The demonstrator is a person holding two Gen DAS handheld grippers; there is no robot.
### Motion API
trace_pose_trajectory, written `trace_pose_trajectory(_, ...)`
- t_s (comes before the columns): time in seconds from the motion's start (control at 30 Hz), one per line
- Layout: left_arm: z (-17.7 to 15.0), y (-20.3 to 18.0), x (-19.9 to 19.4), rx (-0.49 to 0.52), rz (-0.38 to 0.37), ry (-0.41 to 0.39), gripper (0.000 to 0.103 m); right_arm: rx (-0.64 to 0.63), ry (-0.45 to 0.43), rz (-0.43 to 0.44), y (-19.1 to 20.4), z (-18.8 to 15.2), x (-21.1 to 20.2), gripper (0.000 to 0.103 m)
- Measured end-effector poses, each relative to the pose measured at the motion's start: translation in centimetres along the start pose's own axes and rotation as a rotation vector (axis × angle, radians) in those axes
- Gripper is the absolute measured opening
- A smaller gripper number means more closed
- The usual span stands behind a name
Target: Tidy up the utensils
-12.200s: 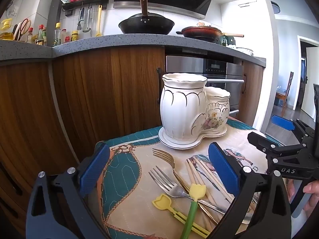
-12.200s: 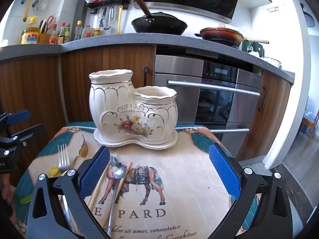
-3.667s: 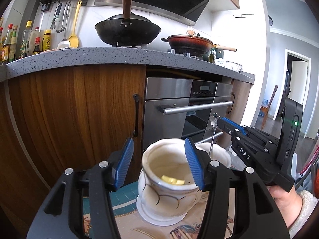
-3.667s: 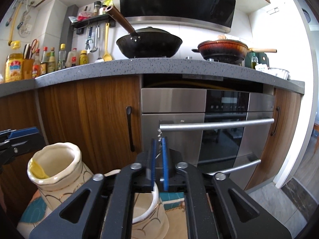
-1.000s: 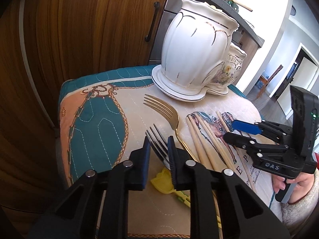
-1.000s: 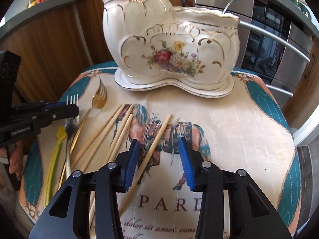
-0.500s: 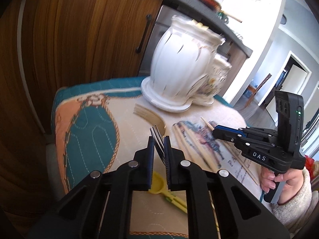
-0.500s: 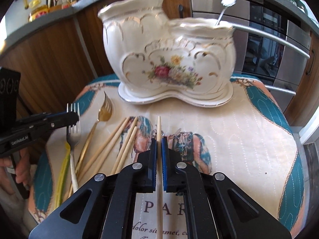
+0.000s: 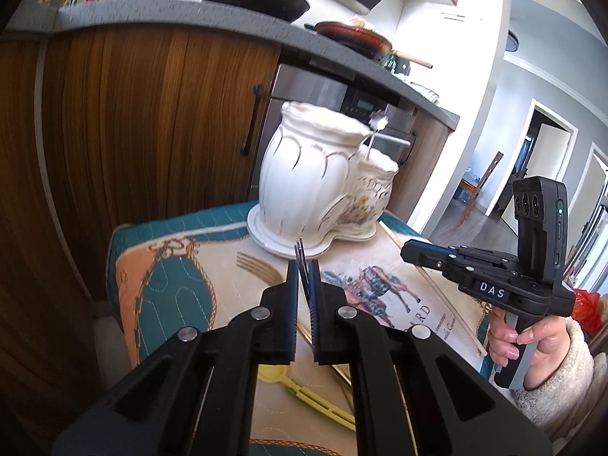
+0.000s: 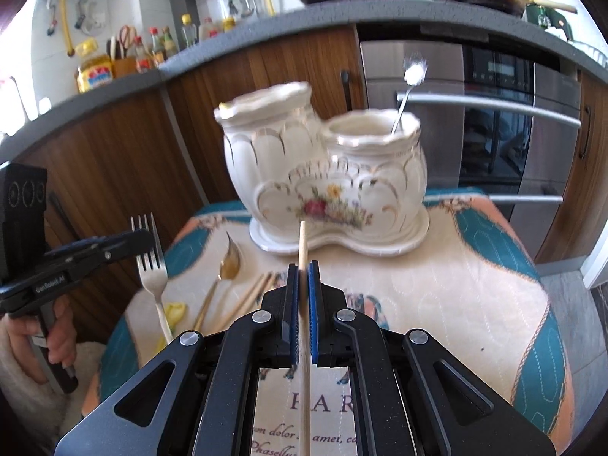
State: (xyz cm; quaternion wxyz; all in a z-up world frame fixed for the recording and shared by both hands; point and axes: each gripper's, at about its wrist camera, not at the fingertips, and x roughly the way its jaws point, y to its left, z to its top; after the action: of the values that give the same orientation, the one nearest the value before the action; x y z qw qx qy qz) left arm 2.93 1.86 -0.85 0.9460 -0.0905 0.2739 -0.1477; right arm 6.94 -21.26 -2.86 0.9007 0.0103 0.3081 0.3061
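Before kitchen cabinets (image 10: 114,159), a holder (image 10: 334,190) and loose utensils are seen on the desk (image 10: 475,285), while a fork (image 10: 152,266) is gripped by the left gripper (image 9: 303,285) jaws and a chopstick (image 10: 303,250) by the right gripper (image 10: 303,285) jaws.

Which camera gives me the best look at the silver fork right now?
Right wrist view: the silver fork shows side-on, tines up, in the left hand-held gripper. Left wrist view shows only its tine tips between the pads.

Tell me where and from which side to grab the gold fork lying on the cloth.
Grip the gold fork on its slim handle, about midway, coming from above with the gripper's fingers on either side of the handle. It lies flat on the cloth, tines toward the ceramic holder, with chopsticks close beside it, so a side approach looks blocked.
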Motion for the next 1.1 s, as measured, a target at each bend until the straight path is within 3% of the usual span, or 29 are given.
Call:
trace_pose_trajectory(0.2,0.4,-1.3,-1.1,0.046,0.001,-0.039,0.004,0.104,-0.049,0.074,-1.5,0.4,-0.7,0.006)
trace_pose_trajectory(0.33,0.3,-1.8,-1.3,0.056,0.003,-0.041,0.004,0.064,-0.035,-0.005,-1.3,0.2,-0.4,0.006)
trace_pose_trajectory(0.4,0.3,-1.8,-1.5,0.052,0.0,-0.041,0.004,0.106,-0.076,0.056,-1.7,0.3,-1.2,0.006)
trace_pose_trajectory(0.53,0.5,-1.9,-1.9,0.053,-0.02,-0.049,0.004,0.134,-0.247,0.22,-2.0,0.8,-4.1,0.006)
trace_pose_trajectory(0.6,0.5,-2.2,-2.2,0.067,-0.015,-0.057,0.004,0.114,-0.313,0.231,-1.7,0.8,-5.2,0.006)
trace_pose_trajectory(0.77,0.8,-2.6,-2.6,0.079,-0.014,-0.068,0.003,0.086,-0.368,0.233,-1.3,1.0,-6.2,0.006)
trace_pose_trajectory(0.83,0.8,-2.8,-2.6,0.089,-0.007,-0.068,0.003,0.028,-0.267,0.127,-0.8,1.4,-4.8,0.006)
trace_pose_trajectory(0.9,0.8,-2.9,-2.5,0.097,0.002,-0.064,0.003,-0.032,-0.049,-0.008,-0.8,1.0,-1.3,0.006)
trace_pose_trajectory(0.97,0.7,-2.8,-2.4,0.093,0.0,-0.058,0.003,0.03,0.118,0.0,-2.1,0.0,1.7,0.006)
trace_pose_trajectory(1.1,0.8,-2.7,-2.3,0.089,-0.006,-0.056,0.003,-0.009,0.229,-0.064,-2.4,-0.8,3.5,0.006)
